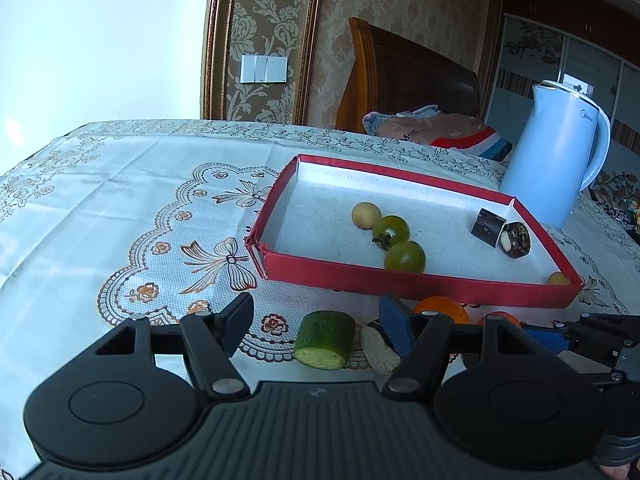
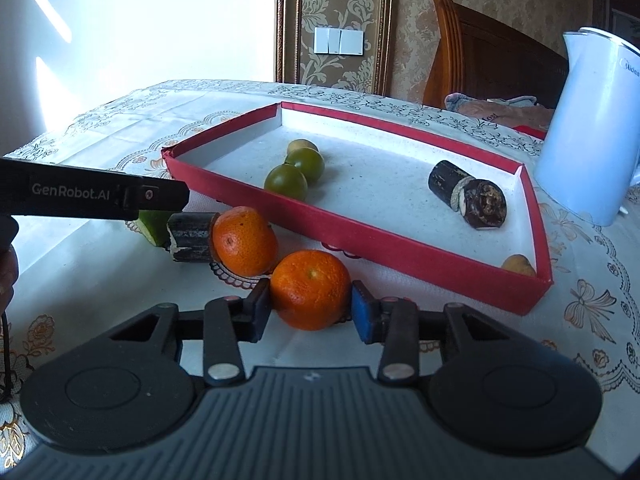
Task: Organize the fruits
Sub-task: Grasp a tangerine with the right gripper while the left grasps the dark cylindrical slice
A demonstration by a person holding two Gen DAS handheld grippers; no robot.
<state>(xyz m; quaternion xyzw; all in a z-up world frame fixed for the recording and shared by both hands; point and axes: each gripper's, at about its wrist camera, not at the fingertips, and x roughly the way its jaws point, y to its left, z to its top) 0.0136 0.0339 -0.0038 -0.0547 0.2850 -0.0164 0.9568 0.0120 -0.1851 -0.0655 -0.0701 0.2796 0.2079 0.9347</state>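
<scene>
Between my right jaws sits the nearer tangerine, one pad pressed to each flank, so these jaws pinch the fruit at its widest girth while it rests on the desk. I judge the grip is taken there because the round skin offers no flatter purchase. A second tangerine lies just behind and to the left, touching a dark cylindrical piece, with a green cucumber stub beyond that. All of these lie outside the red tray, close to its near wall.

Inside the tray rest two green tomatoes, a small yellow fruit behind them, two dark pieces near the right corner, and another yellow fruit in the nearest corner. I take the tray to be the collecting place, so the loose fruit is presumably bound for it.

My left jaws stand spread and hold nothing; the cucumber stub lies between them on the desk, touched by neither pad.

Both tools point forward and somewhat downward over the desk edge, side by side, the left one's body crossing the right camera's view. A pale blue kettle stands beyond the tray.
</scene>
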